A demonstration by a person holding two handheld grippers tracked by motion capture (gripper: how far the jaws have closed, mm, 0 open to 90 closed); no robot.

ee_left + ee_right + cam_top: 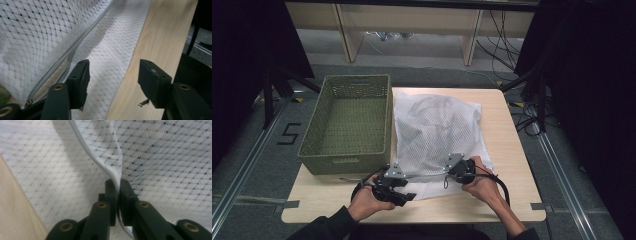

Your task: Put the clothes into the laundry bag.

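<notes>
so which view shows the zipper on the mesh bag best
The left gripper view: the zipper runs long and clear, down to its pull. The right gripper view shows a short stretch pinched in the claw; the high view shows a thin line.

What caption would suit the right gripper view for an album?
Right hand-held gripper pinching a raised fold of the white mesh laundry bag along its zipper edge.
</notes>
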